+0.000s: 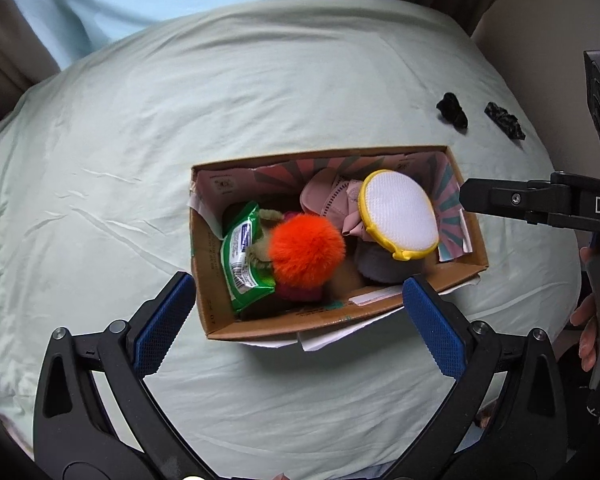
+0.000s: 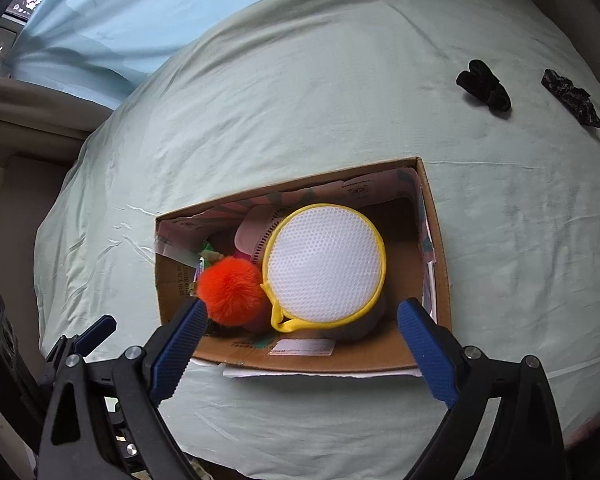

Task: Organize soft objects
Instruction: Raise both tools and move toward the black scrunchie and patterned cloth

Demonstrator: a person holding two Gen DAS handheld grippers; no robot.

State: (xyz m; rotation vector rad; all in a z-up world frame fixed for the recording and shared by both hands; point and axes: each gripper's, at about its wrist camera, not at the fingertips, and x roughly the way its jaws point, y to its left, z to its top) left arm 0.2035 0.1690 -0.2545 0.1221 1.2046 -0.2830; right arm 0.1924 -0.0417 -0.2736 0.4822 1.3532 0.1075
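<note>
2 grippers over a cardboard box (image 1: 216, 280) at frame centre on a pale green bedsheet (image 1: 260, 92). Left gripper (image 1: 300, 320) at the bottom of the left wrist view, jaws spread wide, blue pads (image 1: 162, 324) straddling the box's near wall, nothing between them. Right gripper (image 2: 302, 344) at the bottom of the right wrist view, also wide open and empty, above the near wall. Box holds an orange pom-pom (image 1: 306, 250) at centre, a green wipes pack (image 1: 244, 258) to its left, pink fabric (image 1: 326, 200) behind, and a round white mesh pouch (image 1: 398, 214) with yellow trim on the right, resting on something grey. 2 black scrunchies (image 1: 452, 112) (image 1: 504, 120) lie on the sheet, upper right, well apart from the box.
</note>
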